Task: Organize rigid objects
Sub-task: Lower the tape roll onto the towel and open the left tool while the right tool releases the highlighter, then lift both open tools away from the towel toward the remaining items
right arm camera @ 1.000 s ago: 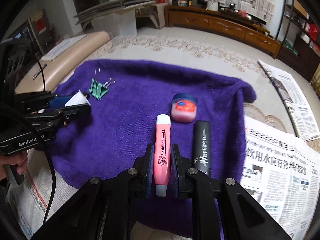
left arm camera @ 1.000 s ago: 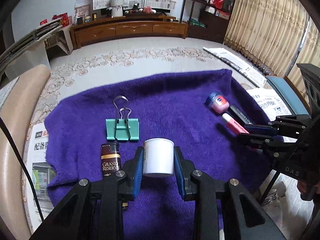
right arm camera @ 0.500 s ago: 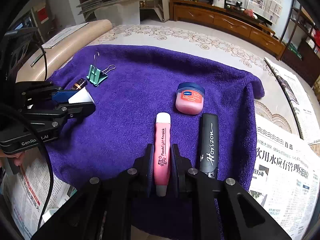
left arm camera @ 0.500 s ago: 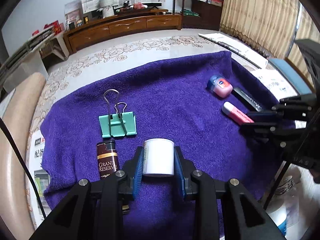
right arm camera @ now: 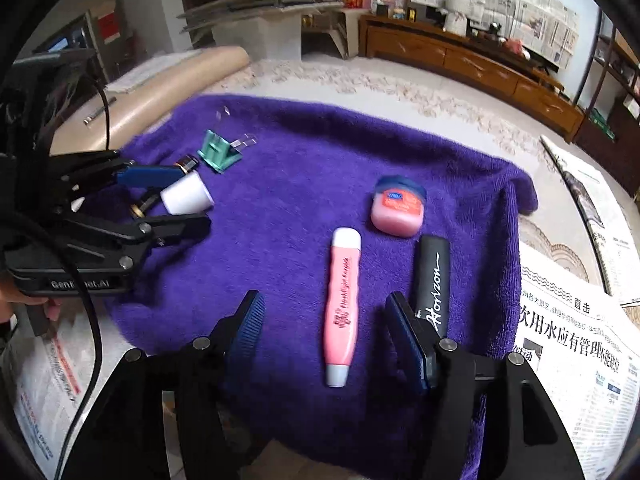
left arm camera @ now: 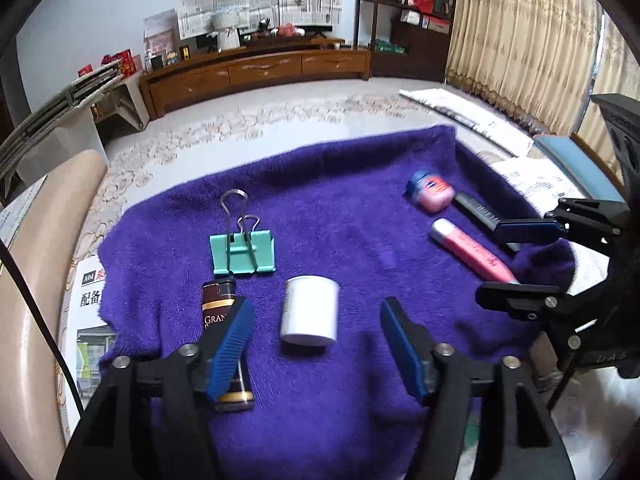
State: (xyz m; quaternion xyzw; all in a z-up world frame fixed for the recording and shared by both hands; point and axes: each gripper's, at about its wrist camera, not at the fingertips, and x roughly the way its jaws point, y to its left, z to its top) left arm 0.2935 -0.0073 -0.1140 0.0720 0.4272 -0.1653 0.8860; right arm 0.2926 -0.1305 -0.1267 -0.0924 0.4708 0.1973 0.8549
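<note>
Two handheld grippers hover low over a purple towel (left arm camera: 340,208), both with jaws spread wide and gripping nothing. Between the left gripper's (left arm camera: 316,344) blue pads lies a small white cup (left arm camera: 310,312), on its side and free of both pads. At ten o'clock from the cup sits a green binder clip (left arm camera: 243,250), and at nine o'clock, just beside the cup, a brown lighter (left arm camera: 224,332) runs under the left pad. The right gripper (right arm camera: 324,332) frames a pink pen-shaped stick (right arm camera: 343,304) lying lengthwise on the towel, touching neither pad. A black tube marked Horizon (right arm camera: 431,280) lies just beside the stick at three o'clock, partly behind the right pad. At one o'clock from the stick rests a small pink jar with a blue lid (right arm camera: 398,210). Newspaper (right arm camera: 576,344) lies beside the towel at three o'clock
</note>
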